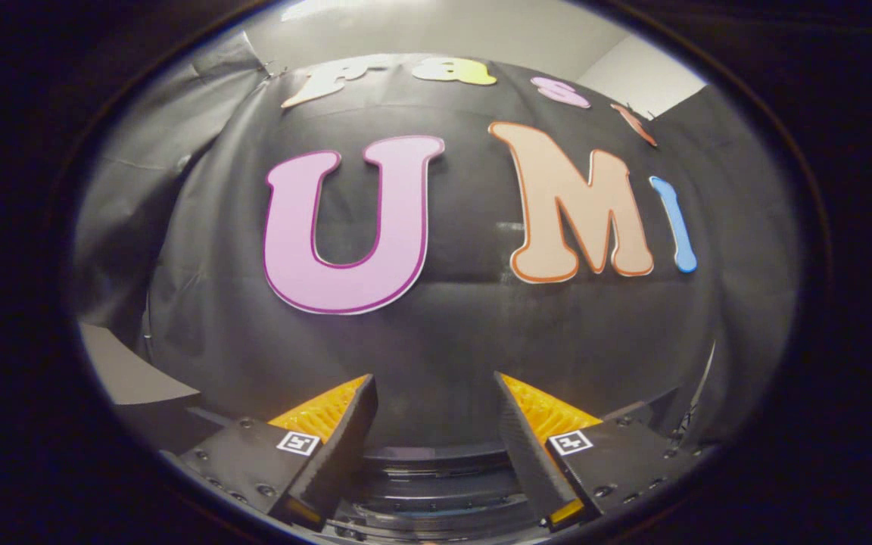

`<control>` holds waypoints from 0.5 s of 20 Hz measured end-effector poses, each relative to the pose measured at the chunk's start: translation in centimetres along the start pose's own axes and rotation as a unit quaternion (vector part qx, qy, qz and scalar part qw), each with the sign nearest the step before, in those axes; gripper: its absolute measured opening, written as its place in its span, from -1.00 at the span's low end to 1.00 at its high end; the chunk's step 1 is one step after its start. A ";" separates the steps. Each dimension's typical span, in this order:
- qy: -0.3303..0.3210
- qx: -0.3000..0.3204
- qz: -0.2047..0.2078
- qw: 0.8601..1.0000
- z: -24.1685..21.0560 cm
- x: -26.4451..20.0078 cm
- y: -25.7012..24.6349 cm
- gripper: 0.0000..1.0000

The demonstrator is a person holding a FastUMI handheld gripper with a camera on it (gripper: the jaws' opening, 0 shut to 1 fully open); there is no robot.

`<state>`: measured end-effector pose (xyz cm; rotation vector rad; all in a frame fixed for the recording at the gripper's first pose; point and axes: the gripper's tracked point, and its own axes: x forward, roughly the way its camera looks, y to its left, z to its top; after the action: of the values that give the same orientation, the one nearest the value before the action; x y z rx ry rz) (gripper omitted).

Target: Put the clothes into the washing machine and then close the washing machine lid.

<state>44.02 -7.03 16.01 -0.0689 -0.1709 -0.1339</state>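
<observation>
The washing machine [436, 484] shows as a dark rounded rim low between my fingers, at about six o'clock from their tips; whether its lid is up or down I cannot tell. My gripper [436, 390] is spread wide with nothing between its fingers. Beyond them, at twelve o'clock, hangs the booth's black cloth wall [451, 341].
</observation>
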 end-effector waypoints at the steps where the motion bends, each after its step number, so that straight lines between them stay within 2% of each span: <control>1: 0.008 -0.001 0.001 1.000 -0.1 0.0 0.0 0.88; 6: 0.052 -0.009 -0.002 0.999 -0.7 -1.5 0.0 0.88; 10: 0.070 -0.010 -0.022 0.997 -0.7 -2.9 -0.4 0.88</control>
<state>41.25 -7.08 14.85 -0.0751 -0.0316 -0.1843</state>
